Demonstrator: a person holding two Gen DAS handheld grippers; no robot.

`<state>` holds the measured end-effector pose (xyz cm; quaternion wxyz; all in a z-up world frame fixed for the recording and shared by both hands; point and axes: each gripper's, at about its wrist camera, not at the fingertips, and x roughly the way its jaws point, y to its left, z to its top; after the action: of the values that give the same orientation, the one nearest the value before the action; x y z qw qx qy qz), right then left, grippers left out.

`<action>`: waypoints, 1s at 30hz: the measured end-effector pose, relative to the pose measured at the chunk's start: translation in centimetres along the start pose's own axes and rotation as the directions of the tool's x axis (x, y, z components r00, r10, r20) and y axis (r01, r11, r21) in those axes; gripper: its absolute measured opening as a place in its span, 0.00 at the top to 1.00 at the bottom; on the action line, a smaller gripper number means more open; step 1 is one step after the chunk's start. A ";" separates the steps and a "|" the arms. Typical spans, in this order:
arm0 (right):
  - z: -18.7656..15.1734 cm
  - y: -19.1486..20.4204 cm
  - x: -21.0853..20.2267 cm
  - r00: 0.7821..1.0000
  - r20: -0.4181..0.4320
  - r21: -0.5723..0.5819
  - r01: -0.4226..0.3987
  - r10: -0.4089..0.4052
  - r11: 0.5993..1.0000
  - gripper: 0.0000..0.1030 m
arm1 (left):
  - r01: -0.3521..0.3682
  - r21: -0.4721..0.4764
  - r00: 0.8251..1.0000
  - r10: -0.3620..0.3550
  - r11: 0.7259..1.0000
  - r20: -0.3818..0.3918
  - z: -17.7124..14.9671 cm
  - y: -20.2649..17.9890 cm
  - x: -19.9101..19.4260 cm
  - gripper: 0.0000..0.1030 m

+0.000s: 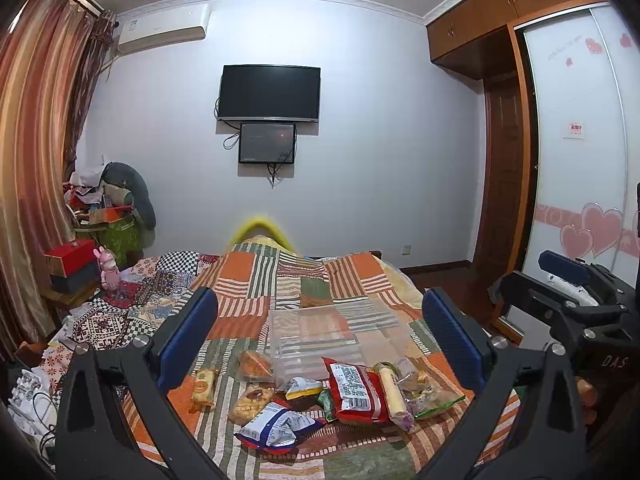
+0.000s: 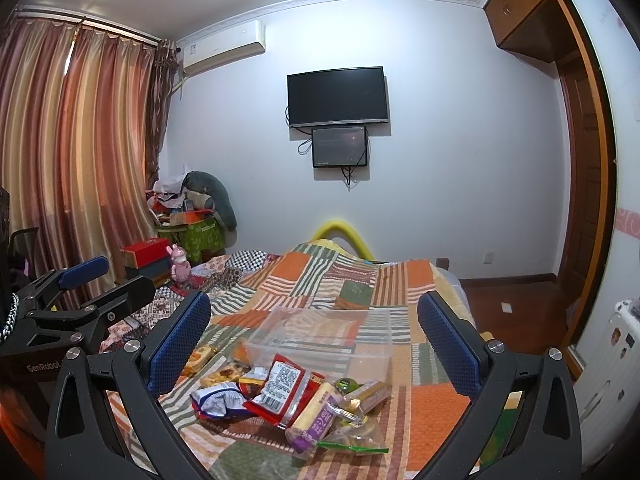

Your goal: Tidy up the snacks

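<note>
Readable markings: "DAS" is embossed on the body of the right hand-held gripper point(image 1: 560, 276) as seen from the left wrist view; "GenRobot" is printed on the body of the left hand-held gripper point(image 2: 90, 280) as seen from the right wrist view. The red packet point(image 1: 357, 390) carries a white label with a barcode; its text is too small to read. Print on the blue-white packet point(image 1: 278, 426) is likewise illegible.

Gripper state: both hand-held grippers are released, jaws spread wide, nothing between the blue pads. Both hang above the near end of the bed point(image 1: 296, 280).

Task items: the snacks lie in a loose pile on the patchwork quilt of the bed, just in front of a clear box point(image 1: 316, 340). The red packet sits in the middle, touching a pale yellow stick point(image 1: 390, 394) to its right. A cookie pack point(image 1: 251, 400) and a small cake pack point(image 1: 204, 386) lie to the left. The clear box stands upright; its contents cannot be told.

Surroundings: a TV point(image 1: 270, 92) hangs on the far wall with a smaller screen point(image 1: 267, 143) directly below. An air conditioner point(image 1: 162, 30) is mounted upper left, beside striped curtains point(image 1: 32, 160). A wardrobe point(image 1: 576, 152) with heart decals stands to the right.
</note>
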<state>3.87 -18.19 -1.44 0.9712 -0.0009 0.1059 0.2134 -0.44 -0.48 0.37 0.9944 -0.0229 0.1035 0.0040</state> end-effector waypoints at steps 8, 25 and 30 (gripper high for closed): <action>0.1 0.0 -0.1 1.000 0.003 0.004 -0.001 0.001 1.000 0.00 | 0.000 0.000 1.000 0.000 1.000 0.000 0.0 0.0 0.0 0.00; 0.0 0.0 -0.3 1.000 0.008 0.011 0.000 0.000 1.000 0.00 | -0.003 0.002 1.000 0.003 1.000 0.002 -0.1 0.1 0.0 0.00; 0.1 0.0 -0.3 1.000 0.008 0.016 -0.002 0.001 1.000 0.00 | -0.004 0.002 1.000 0.004 1.000 0.001 -0.1 0.1 0.0 0.00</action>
<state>3.63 -18.33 -1.33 0.9714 0.0076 0.1039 0.2133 -0.47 -0.42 0.28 0.9944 -0.0219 0.1030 0.0061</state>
